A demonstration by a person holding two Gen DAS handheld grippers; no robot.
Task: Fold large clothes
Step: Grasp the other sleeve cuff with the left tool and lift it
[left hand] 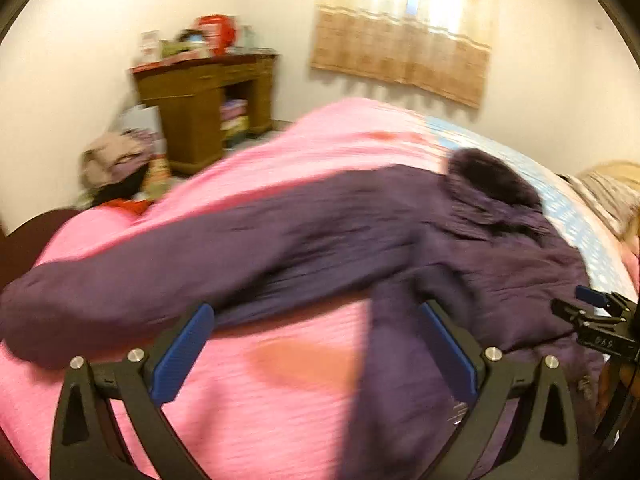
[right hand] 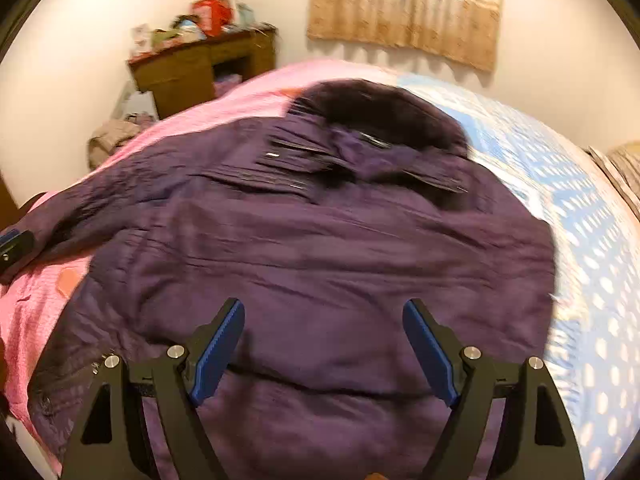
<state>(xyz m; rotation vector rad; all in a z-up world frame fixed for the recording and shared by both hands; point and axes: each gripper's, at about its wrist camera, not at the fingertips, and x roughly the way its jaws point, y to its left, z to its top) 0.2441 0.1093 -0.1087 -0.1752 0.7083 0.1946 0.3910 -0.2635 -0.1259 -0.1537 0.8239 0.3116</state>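
across the middle of both frames, the purple coat (right hand: 320, 240) lies spread on the pink blanket (left hand: 280, 400), one sleeve (left hand: 140, 280) stretched left, apparently not yet folded. both the left gripper (left hand: 316, 344) and right gripper (right hand: 324, 344) gape wide, holding nothing. open bedding lies right; a desk (left hand: 200, 112) stands upper left.

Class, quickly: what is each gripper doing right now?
Left gripper: open, holding nothing, over the purple coat.
Right gripper: open, empty, above the coat.

Left claw (left hand: 316, 312) black arms, blue ribbed pads, silver screws, right claw (right hand: 323, 308) alike
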